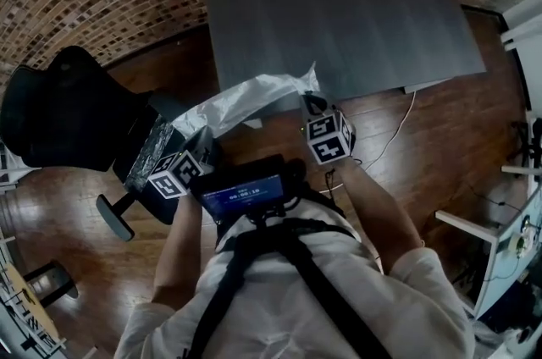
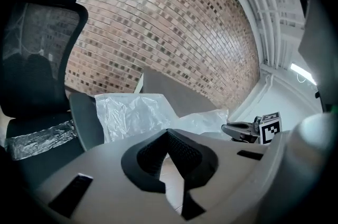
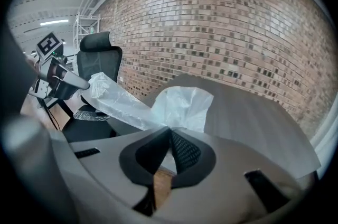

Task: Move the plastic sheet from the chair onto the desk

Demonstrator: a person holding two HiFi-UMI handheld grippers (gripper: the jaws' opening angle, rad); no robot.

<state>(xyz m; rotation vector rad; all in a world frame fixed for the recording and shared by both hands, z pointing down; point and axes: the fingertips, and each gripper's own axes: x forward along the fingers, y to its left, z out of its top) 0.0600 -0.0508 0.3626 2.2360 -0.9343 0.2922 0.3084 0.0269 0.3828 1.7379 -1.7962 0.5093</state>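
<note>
A clear crinkled plastic sheet (image 1: 246, 99) hangs stretched in the air between my two grippers, over the gap between the black office chair (image 1: 68, 107) and the dark grey desk (image 1: 339, 6). My left gripper (image 1: 196, 131) is shut on its left end beside the chair seat. My right gripper (image 1: 311, 101) is shut on its right end, at the desk's near edge. In the left gripper view the sheet (image 2: 132, 114) bunches up just beyond the jaws, with the right gripper (image 2: 248, 130) past it. In the right gripper view the sheet (image 3: 179, 104) rises from the jaws before the desk (image 3: 253, 112).
A crumpled strip of plastic (image 1: 157, 141) lies on the chair seat. Wooden floor lies between chair and desk, with a white cable (image 1: 394, 133) trailing from the desk's right corner. White shelving (image 1: 517, 205) stands at the right. A brick wall (image 2: 158, 22) is behind the desk.
</note>
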